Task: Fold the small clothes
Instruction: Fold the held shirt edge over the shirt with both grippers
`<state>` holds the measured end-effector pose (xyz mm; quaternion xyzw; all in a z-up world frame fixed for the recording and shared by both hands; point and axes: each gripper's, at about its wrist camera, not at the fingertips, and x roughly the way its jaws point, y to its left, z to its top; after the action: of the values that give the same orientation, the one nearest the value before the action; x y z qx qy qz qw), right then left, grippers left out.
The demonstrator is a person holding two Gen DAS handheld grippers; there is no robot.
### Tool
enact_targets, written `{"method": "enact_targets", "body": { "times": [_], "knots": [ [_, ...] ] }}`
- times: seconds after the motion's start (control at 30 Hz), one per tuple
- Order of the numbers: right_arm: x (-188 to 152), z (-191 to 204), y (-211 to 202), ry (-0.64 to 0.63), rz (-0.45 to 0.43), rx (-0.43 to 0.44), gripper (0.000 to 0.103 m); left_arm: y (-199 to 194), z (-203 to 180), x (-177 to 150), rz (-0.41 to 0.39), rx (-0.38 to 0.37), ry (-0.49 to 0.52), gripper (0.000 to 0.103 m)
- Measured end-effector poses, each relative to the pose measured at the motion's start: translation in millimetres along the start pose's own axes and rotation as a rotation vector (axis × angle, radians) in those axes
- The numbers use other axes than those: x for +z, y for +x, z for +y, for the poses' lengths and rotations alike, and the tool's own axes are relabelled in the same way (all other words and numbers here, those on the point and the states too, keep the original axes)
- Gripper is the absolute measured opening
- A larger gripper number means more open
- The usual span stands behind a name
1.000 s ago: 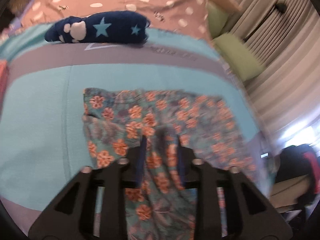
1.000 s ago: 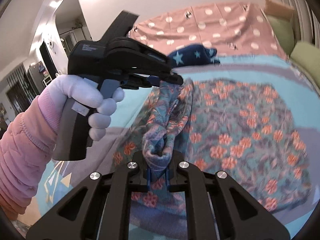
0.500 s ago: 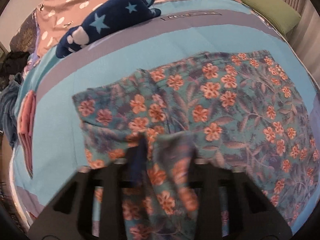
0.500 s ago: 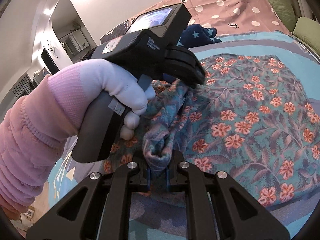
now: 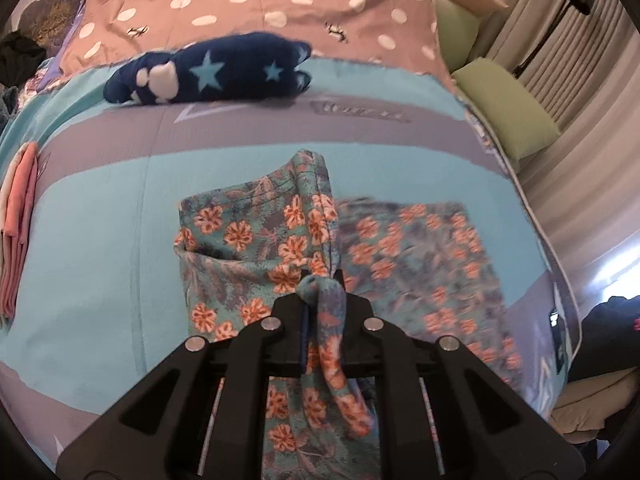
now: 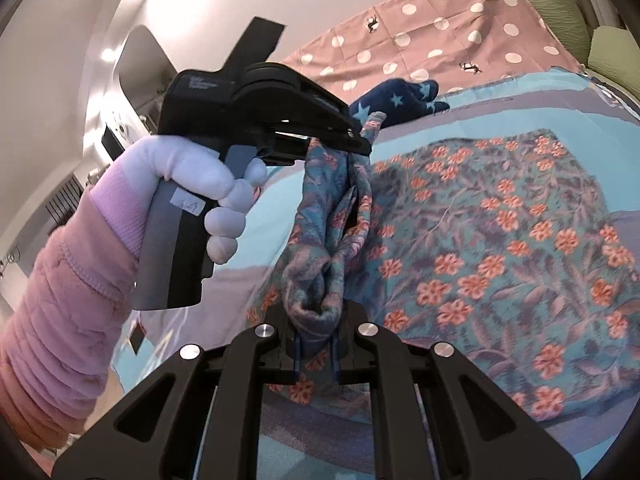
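Both grippers clench bunched edges of the teal cotton garment with orange flowers point(image 5: 240, 248): the left gripper point(image 5: 320, 300) is closing on a gathered hem, the right gripper point(image 6: 316, 320) pinches another. The garment lies on the blue-and-grey bedspread point(image 5: 100, 220), its long axis running left to right. The thin pinches might slip under uneven pulling, skewing the fold.
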<state>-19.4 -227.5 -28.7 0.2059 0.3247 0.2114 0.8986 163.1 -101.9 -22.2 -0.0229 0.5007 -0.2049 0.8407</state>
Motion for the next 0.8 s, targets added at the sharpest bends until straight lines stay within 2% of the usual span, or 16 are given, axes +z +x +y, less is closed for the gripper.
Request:
{"method": "enact_targets", "body": {
  "times": [0.3,0.57,0.73,0.8],
  "knots": [
    [5.9,-24.2,-39.0,0.066,-0.081,-0.06,0.01,15.7,-57.4,12.6,0.015,-0.023,0.084,0.01],
    [4.0,-64.4,-76.8,0.173,-0.146,-0.137,0.009,39.5,-120.9,21.8,0.037,-0.031,0.168,0.01],
    [-0.1,-83.0,-94.3,0.214,-0.172,-0.188,0.009,55.6,-158.7,22.5,0.056,-0.023,0.227,0.01],
    [-3.4,-92.6,-100.2,0.241,-0.173,-0.212,0.009,67.6,-171.4,19.4,0.067,0.005,0.253,0.01]
  ]
}}
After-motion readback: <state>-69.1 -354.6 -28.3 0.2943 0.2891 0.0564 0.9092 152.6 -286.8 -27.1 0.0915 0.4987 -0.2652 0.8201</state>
